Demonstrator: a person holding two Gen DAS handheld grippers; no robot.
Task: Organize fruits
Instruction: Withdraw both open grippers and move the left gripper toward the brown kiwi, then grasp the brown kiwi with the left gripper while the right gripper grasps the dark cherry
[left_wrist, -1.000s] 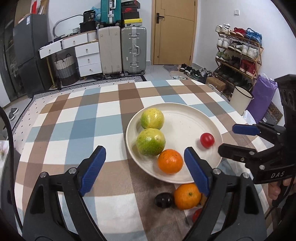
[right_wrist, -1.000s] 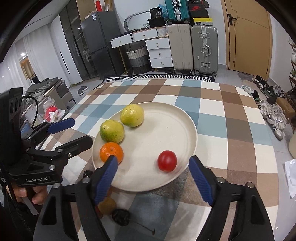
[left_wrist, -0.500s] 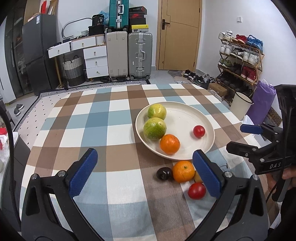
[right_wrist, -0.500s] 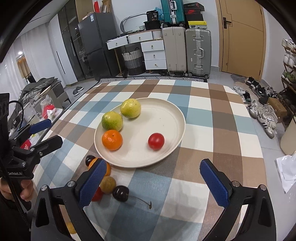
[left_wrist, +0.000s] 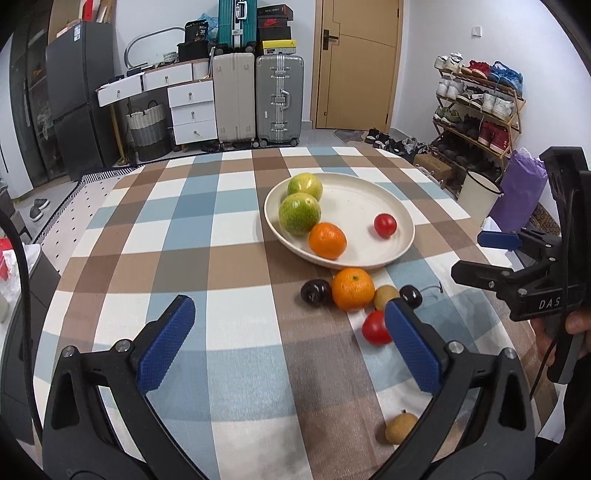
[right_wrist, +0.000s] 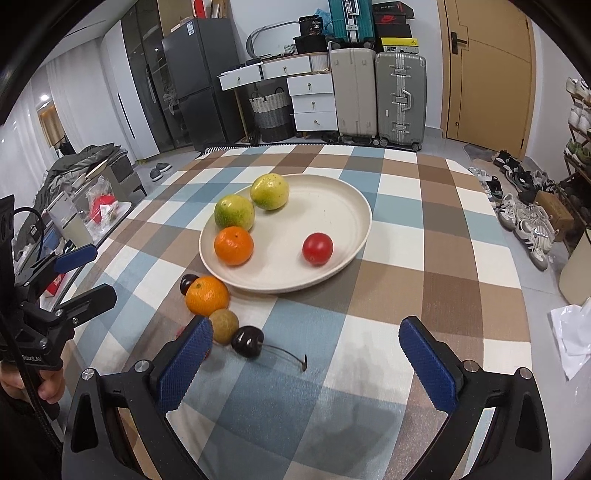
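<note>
A cream plate (left_wrist: 369, 199) (right_wrist: 343, 206) holds two green fruits (left_wrist: 299, 213), an orange (left_wrist: 327, 240) and a red tomato (left_wrist: 385, 225). In front of it on the checked cloth lie a second orange (left_wrist: 352, 289) (right_wrist: 207, 295), two dark cherries (left_wrist: 314, 291) (right_wrist: 247, 341), a brown longan (right_wrist: 224, 325), a red tomato (left_wrist: 376, 328) and another brown fruit (left_wrist: 400, 427). My left gripper (left_wrist: 290, 345) is open and empty, held back over the cloth. My right gripper (right_wrist: 306, 363) is open and empty, just behind the loose fruit.
The table (left_wrist: 155, 236) carries a blue, brown and white checked cloth. Suitcases (left_wrist: 279, 99) and drawers (left_wrist: 192, 110) stand behind it, a shoe rack (left_wrist: 476, 110) at the right. A white bin (left_wrist: 478, 194) stands off the table's right edge.
Both grippers have pulled back and up from the plate. The loose fruit in front of the plate has come into view.
</note>
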